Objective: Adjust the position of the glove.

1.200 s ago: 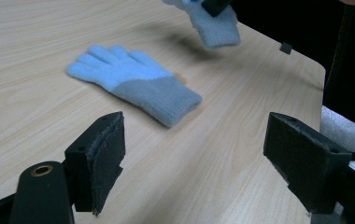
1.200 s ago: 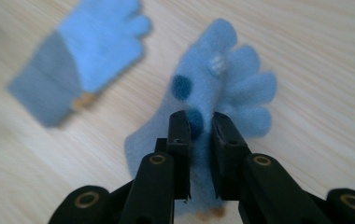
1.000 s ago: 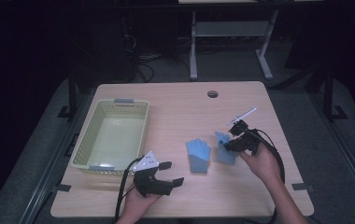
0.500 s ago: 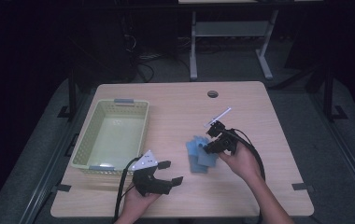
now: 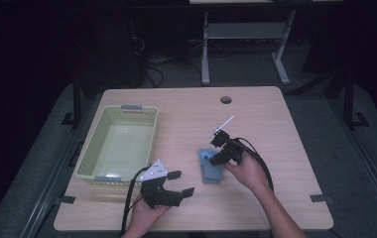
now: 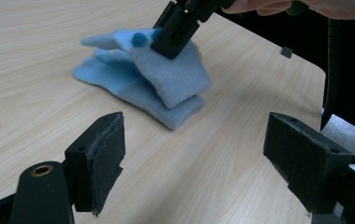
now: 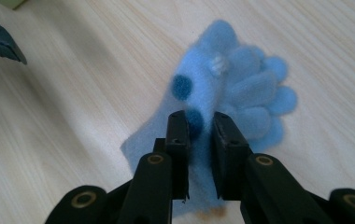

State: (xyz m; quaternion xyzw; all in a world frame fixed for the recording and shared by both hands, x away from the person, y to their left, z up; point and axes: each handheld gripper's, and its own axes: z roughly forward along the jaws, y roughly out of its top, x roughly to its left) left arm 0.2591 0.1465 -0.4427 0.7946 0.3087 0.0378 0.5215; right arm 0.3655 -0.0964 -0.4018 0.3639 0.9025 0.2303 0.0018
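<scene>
Two blue gloves [image 5: 210, 167] stacked, right gripper [image 7: 200, 135] pinching the upper one, left gripper [image 5: 182, 183] wide, nearby.

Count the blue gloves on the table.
2. The upper glove is pinched by the right gripper and lies across the lower glove, which is flat on the table. More underneath seem unlikely.

You have no writing, label, brand, number or sign to read anywhere in these views. The blue gloves [image 7: 227, 93] carry only plain dark blue dots and a small white patch too blurred to make out, and the pale basket [image 5: 119, 144] and the wooden worktop [image 5: 276, 119] show bare surfaces.
</scene>
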